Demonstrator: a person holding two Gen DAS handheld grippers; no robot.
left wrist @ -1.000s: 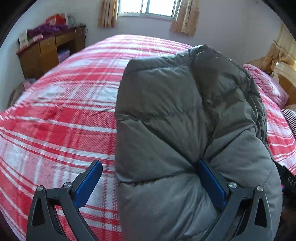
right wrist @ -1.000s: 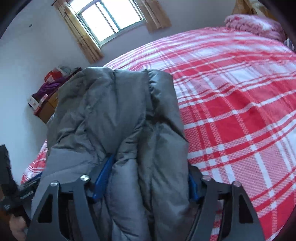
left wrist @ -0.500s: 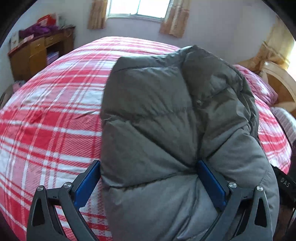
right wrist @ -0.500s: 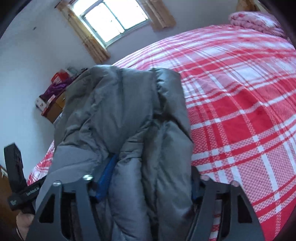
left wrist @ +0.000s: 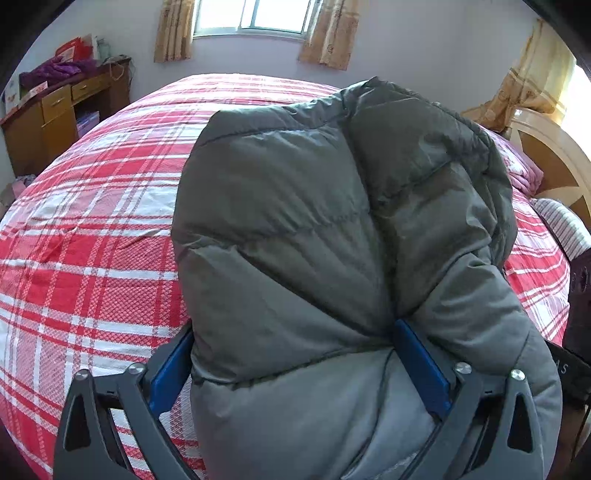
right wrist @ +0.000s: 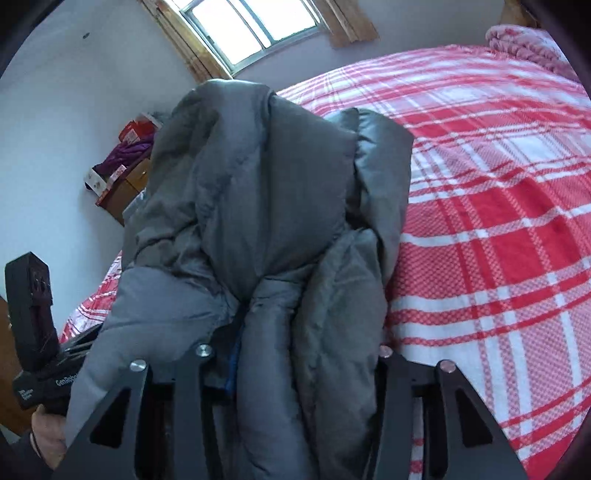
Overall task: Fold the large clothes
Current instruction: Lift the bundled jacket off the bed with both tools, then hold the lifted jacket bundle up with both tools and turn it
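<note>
at the left, beyond the bed's left edge, a wooden desk (left wrist: 55,118) stands against the wall with purple cloth (left wrist: 55,68) heaped on top. the red and white plaid bedspread (left wrist: 92,229) covers the bed from its near edge to the far edge under the window (left wrist: 255,14). the left gripper (left wrist: 295,354) has its blue-padded fingers (left wrist: 421,365) pressed into a thick bunch of the grey puffer jacket (left wrist: 295,221), clamping it from both sides; the jacket bulges up and forward over the middle of the bed, raised above the spread. in the right wrist view the same jacket hangs in vertical folds over the bed's left edge, and the right gripper (right wrist: 295,354) pinches a bundle of it between its fingers, the blue pad mostly buried in fabric. toward the right, at the bed's head end, lie a pink folded blanket (left wrist: 524,173) and a cream headboard (left wrist: 554,147).
</note>
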